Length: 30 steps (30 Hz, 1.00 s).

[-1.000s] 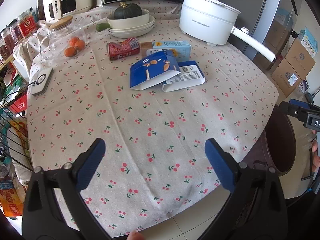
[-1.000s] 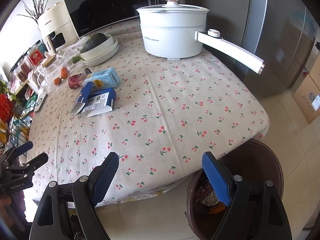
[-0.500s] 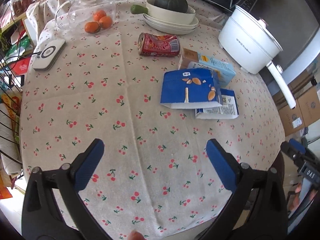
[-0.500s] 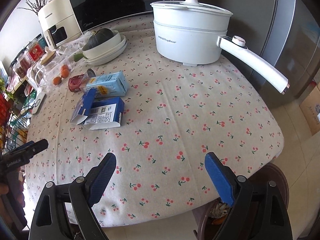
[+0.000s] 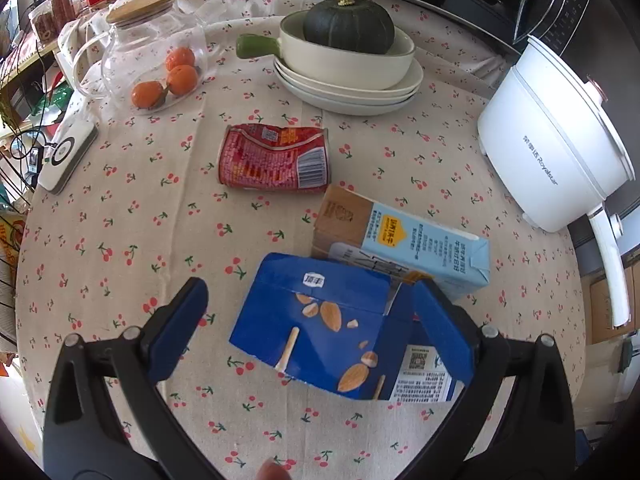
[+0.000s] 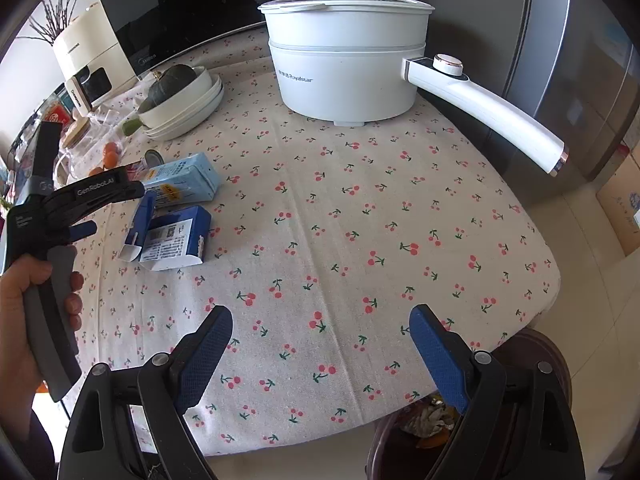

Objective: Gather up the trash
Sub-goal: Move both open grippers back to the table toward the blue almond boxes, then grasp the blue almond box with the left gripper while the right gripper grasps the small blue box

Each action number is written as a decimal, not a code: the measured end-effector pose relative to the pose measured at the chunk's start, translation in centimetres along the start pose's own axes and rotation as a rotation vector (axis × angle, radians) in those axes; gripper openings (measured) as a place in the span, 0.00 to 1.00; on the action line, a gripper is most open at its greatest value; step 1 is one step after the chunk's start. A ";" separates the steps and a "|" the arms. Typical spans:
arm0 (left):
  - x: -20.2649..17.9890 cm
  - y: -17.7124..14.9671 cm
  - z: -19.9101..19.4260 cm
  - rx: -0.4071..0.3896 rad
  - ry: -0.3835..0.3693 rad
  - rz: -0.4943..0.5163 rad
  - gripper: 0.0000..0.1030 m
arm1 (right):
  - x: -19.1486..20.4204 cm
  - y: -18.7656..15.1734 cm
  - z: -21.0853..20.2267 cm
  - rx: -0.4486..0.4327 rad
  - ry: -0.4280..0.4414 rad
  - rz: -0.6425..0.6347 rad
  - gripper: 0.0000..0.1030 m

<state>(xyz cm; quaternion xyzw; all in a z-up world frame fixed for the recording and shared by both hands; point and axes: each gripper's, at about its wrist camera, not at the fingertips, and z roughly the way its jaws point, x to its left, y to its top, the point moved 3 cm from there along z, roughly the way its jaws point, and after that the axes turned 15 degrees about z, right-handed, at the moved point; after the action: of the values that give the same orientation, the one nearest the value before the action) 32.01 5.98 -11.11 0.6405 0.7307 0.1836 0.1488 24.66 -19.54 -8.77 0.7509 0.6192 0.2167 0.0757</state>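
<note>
My left gripper [image 5: 312,328] is open, its blue pads on either side of a dark blue almond snack box [image 5: 316,324] lying on the cherry-print tablecloth [image 5: 120,240]. Behind the box lie a light blue milk carton [image 5: 416,248] and a crushed red can [image 5: 276,158]. My right gripper [image 6: 320,354] is open and empty above the table's near edge. In the right wrist view the blue box [image 6: 172,236], the carton [image 6: 182,178] and the left gripper's body [image 6: 76,200] show at the left. A brown trash bin [image 6: 548,356] with rubbish stands below the table edge.
A white electric pot [image 5: 556,152] with a long handle [image 6: 484,112] stands at the right. Stacked plates with a bowl and a dark squash [image 5: 348,28], a glass teapot holding oranges [image 5: 156,60] and a white charger [image 5: 68,156] lie at the back and left.
My left gripper has moved forward over the table and now straddles the blue snack box. My right gripper has edged forward over the table edge. Both stay open.
</note>
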 end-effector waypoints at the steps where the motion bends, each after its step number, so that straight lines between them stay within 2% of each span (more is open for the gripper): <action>1: -0.2 0.2 0.4 0.003 0.008 0.005 0.99 | -0.2 0.0 0.0 0.000 -0.002 0.000 0.89; 6: -0.2 -0.2 1.6 0.032 0.032 0.050 0.99 | -0.4 0.0 0.1 0.009 -0.002 -0.006 0.89; 14: 3.2 -4.6 1.6 0.102 -0.053 0.046 0.99 | 1.0 -0.3 -0.1 0.005 0.011 -0.033 0.89; 22: 7.8 -8.6 0.8 0.174 -0.073 0.036 0.98 | 2.7 -1.2 0.0 0.009 0.015 -0.071 0.89; 26: 8.9 -8.2 -0.6 0.125 -0.076 -0.014 0.98 | 3.2 -1.3 0.1 0.005 0.016 -0.080 0.89; 30: 7.9 -6.8 -1.1 0.070 -0.111 -0.090 0.98 | 3.6 -1.4 0.3 0.010 0.021 -0.076 0.89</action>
<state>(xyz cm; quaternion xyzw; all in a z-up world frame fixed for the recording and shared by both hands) 24.41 12.91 -13.13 0.6209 0.7554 0.1153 0.1747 23.98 -15.69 -8.73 0.7251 0.6490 0.2184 0.0736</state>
